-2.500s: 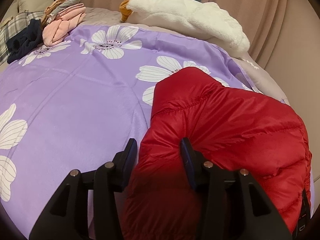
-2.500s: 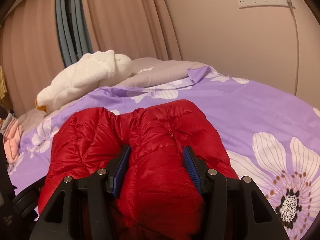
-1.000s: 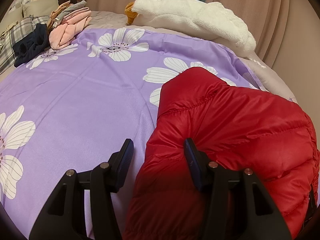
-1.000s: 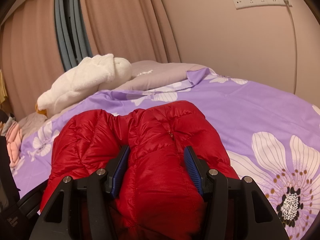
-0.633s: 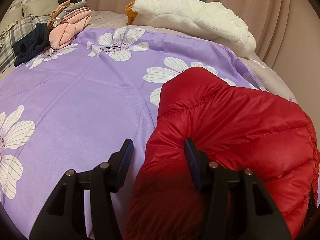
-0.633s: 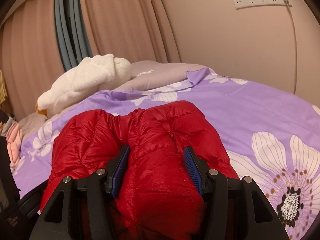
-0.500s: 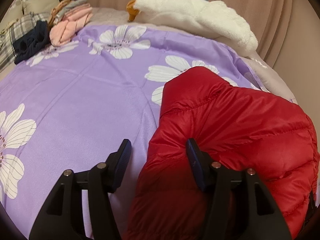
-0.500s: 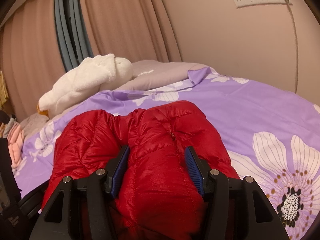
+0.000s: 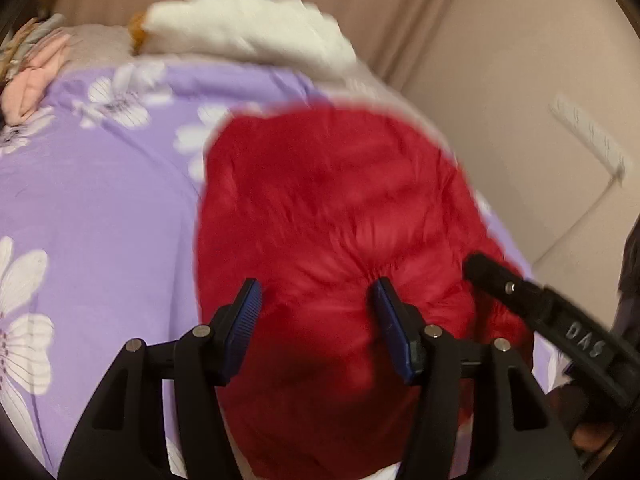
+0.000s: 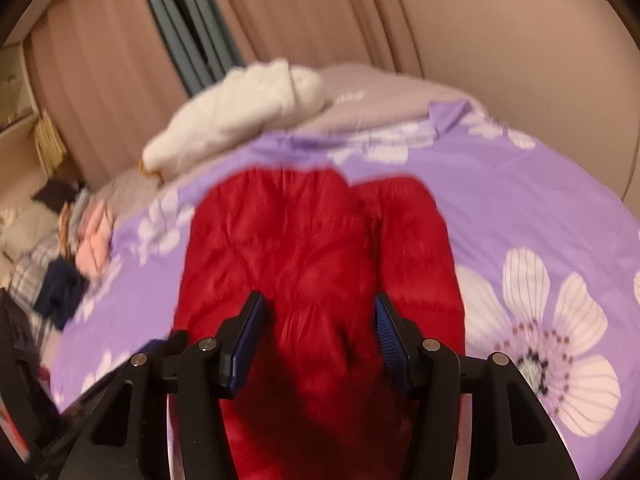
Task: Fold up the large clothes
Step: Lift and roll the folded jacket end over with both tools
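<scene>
Red puffer jacket [image 9: 328, 208] bunched on purple floral bed cover [image 9: 100, 208]; left hand-held gripper [image 9: 316, 320] and right hand-held gripper [image 10: 320, 328] each clamped on jacket padding, left just widened.

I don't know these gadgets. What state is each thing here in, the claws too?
Red jacket: folded into a bundle on the bed, between both claws.
Right gripper: shut on the jacket.
Left gripper: jaws have just been opening, jacket between them; grip unclear in the blur.
Purple bedspread: spread flat.
White plush toy: lying on its side.
Clothes pile: heaped, unfolded.
Curtains: drawn.
</scene>
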Action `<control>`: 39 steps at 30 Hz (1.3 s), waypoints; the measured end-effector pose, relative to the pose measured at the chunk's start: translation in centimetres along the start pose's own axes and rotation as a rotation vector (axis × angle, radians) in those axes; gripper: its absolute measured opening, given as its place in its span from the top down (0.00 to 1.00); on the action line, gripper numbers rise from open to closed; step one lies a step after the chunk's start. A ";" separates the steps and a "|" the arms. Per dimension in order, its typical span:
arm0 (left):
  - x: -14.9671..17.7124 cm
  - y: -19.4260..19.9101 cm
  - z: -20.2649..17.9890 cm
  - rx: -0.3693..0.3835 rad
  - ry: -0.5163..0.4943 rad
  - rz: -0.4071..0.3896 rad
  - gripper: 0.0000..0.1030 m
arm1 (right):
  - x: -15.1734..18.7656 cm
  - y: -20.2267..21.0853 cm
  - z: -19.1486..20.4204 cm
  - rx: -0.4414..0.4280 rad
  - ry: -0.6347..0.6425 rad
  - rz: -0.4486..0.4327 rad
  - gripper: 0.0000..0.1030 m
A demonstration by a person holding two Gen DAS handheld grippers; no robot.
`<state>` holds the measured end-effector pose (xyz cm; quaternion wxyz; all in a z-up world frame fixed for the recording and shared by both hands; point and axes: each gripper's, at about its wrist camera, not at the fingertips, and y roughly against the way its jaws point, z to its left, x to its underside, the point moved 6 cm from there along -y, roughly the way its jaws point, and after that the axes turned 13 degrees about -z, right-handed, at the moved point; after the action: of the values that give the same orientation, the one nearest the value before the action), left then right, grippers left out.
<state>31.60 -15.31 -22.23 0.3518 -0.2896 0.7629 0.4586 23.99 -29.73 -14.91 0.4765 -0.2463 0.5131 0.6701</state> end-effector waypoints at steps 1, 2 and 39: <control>0.7 -0.4 -0.1 -0.035 -0.032 0.002 0.38 | 0.8 -0.4 -0.4 0.017 0.003 0.042 0.45; 1.5 -0.8 -0.2 -0.062 -0.058 0.004 0.35 | 1.4 -0.8 -0.8 0.022 -0.004 0.075 0.45; 1.9 -2.4 7.9 0.205 0.406 0.191 0.05 | 7.5 -9.7 -8.5 -0.393 -0.788 0.226 0.01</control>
<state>34.48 -9.34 -27.56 0.1739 -0.2652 0.8843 0.3426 28.12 -34.53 -28.44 0.5034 -0.0007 0.1792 0.8453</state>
